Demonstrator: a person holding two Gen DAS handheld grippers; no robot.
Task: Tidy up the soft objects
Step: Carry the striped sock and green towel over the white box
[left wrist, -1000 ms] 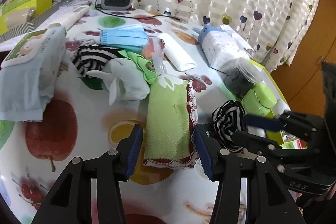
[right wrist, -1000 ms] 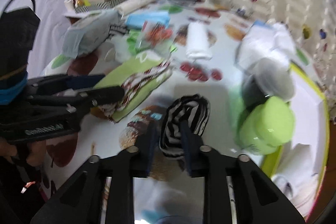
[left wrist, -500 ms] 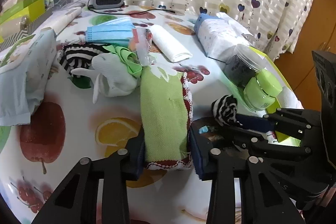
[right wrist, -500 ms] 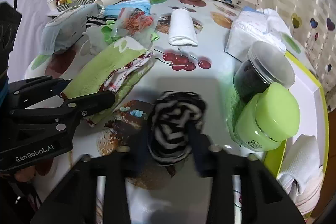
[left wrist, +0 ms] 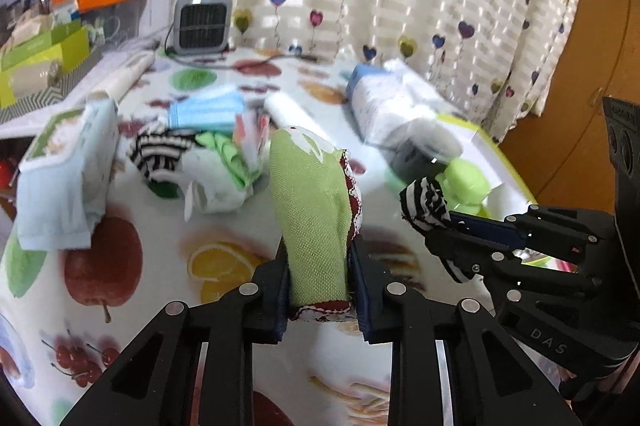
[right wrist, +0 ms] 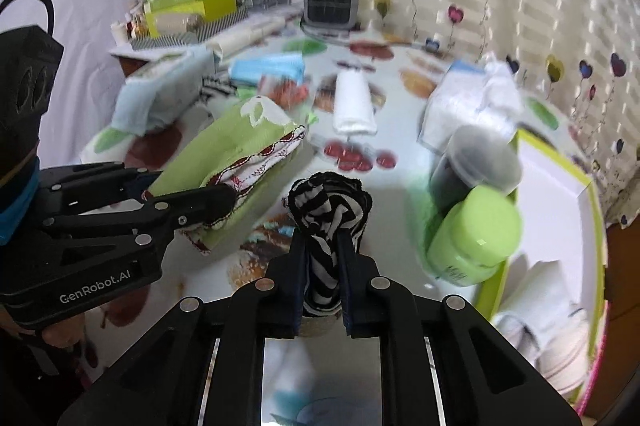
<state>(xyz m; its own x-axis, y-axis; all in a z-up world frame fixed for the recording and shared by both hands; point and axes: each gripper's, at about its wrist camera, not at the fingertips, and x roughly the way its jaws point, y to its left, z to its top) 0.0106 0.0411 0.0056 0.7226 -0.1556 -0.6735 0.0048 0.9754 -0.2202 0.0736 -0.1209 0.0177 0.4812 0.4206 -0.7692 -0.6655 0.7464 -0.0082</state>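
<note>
My left gripper [left wrist: 320, 282] is shut on a folded green cloth [left wrist: 312, 210] with a red-stitched white edge and holds it lifted above the table; it also shows in the right wrist view [right wrist: 236, 150]. My right gripper [right wrist: 322, 266] is shut on a rolled black-and-white striped cloth [right wrist: 328, 202], lifted, also seen in the left wrist view [left wrist: 424, 202]. On the table lie another striped cloth [left wrist: 160, 154], a white and green cloth heap [left wrist: 216, 170], blue face masks [left wrist: 204, 110] and a white rolled towel [right wrist: 354, 102].
A wipes pack [left wrist: 64, 166] lies at the left. A dark jar [right wrist: 472, 162] and a green jar [right wrist: 476, 230] stand by a green-rimmed white tray [right wrist: 560, 178] at the right. A tissue pack [left wrist: 384, 106] and a small grey heater [left wrist: 202, 22] are further back.
My left gripper closed on the green cloth and lifted it off the table. My right gripper lifted the striped cloth.
</note>
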